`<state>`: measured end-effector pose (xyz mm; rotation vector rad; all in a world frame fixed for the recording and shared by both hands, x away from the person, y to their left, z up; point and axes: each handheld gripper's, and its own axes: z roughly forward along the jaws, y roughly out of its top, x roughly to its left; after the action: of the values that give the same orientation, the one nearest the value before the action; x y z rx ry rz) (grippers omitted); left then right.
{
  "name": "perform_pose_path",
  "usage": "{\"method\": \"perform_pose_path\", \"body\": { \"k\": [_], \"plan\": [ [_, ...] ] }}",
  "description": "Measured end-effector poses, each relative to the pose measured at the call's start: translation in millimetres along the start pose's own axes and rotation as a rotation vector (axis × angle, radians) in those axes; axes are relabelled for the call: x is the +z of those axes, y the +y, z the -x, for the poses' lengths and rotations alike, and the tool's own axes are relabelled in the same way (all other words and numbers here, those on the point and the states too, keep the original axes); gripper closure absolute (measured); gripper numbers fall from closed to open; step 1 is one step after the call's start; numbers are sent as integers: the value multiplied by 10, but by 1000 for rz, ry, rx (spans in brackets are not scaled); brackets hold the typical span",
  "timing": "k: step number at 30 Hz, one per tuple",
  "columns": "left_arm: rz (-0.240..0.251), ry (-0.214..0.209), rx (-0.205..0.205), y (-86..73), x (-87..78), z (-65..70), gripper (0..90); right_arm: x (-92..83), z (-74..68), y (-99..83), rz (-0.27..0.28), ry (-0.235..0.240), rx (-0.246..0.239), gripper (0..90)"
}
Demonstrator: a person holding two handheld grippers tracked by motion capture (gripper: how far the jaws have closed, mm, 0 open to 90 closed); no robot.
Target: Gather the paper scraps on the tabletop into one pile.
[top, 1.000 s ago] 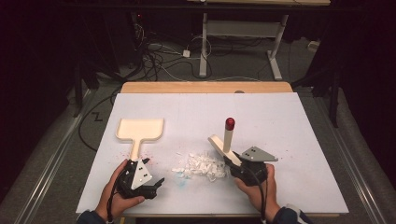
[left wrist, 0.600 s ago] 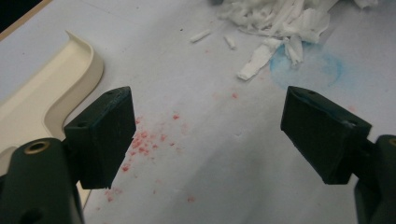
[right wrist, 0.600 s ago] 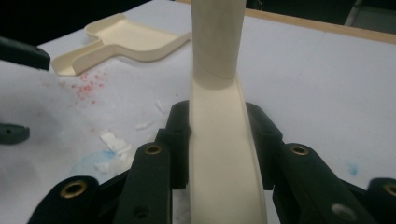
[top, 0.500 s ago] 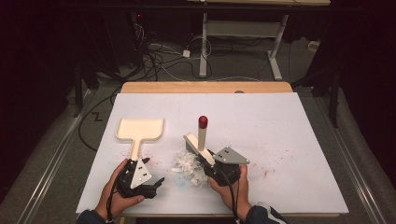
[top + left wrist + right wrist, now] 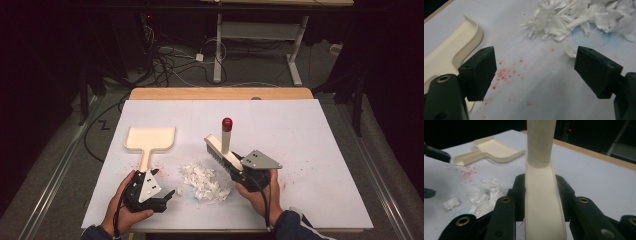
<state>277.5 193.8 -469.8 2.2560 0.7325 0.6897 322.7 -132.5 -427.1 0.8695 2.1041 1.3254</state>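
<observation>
The cream plastic brush w/ red-tipped handle [image 5: 224,145], clamped in the right gripper [image 5: 248,169], has been swung back right of the white shredded-paper pile [image 5: 202,181]; the pile sits gathered mid-table. Another sweep toward the cream plastic dustpan [image 5: 150,138] is judged likely. Left gripper [image 5: 161,197]: jaws apart, nothing held.

We count on the white tabletop [image 5: 310,150]: one cream plastic dustpan [image 5: 149,140], near its left edge; one cream hand brush with a red-tipped handle [image 5: 223,145]; one heap of shredded white paper scraps [image 5: 204,181], by the front edge.
</observation>
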Motion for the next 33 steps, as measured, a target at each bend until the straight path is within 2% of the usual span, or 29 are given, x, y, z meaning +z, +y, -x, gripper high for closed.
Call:
{"method": "perform_pose_path", "body": {
  "k": [2, 3, 4, 5, 8, 11, 13, 16, 19, 20, 22, 25, 28, 30, 32, 33],
  "plan": [
    [3, 2, -4, -2, -9, -3, 171, -63, 82, 16, 4, 6, -10, 682],
    [6, 5, -6, -3, -12, -1, 171, -108, 152, 18, 16, 36, -5, 683],
    [4, 9, -4, -5, -19, -4, 171, -137, 184, 18, 15, 35, -8, 683],
    [6, 9, -8, -8, -21, -5, 171, -182, 231, 23, 6, 25, -17, 683],
    [8, 15, -11, -15, -28, -8, 171, -290, 353, 32, -13, 63, -4, 683],
    [9, 19, -9, -21, -45, -8, 171, -459, 461, 12, -50, 106, -46, 683],
    [7, 21, -8, -27, -52, -7, 171, -580, 531, -11, -57, 181, -65, 683],
    [6, 31, -13, -33, -64, -9, 171, -775, 585, -80, -44, 318, -60, 683],
    [23, 56, -30, -38, -120, -32, 171, -888, 501, -126, -40, 420, -95, 683],
    [36, 66, -43, -39, -144, -49, 171, -892, 455, -130, -26, 475, -100, 683],
    [53, 94, -64, -39, -187, -85, 171, -844, 356, -118, -12, 530, -93, 683],
    [88, 129, -94, -47, -246, -152, 171, -646, 116, -112, -12, 615, -121, 683],
    [97, 148, -130, -68, -283, -192, 170, -391, -151, -141, -38, 679, -152, 683],
    [101, 150, -134, -76, -292, -204, 170, -235, -303, -151, -60, 691, -204, 683],
    [100, 149, -135, -85, -292, -204, 170, -82, -391, -160, -88, 715, -218, 683],
    [99, 149, -135, -89, -293, -203, 170, -17, -423, -171, -92, 708, -227, 683]
  ]
}}
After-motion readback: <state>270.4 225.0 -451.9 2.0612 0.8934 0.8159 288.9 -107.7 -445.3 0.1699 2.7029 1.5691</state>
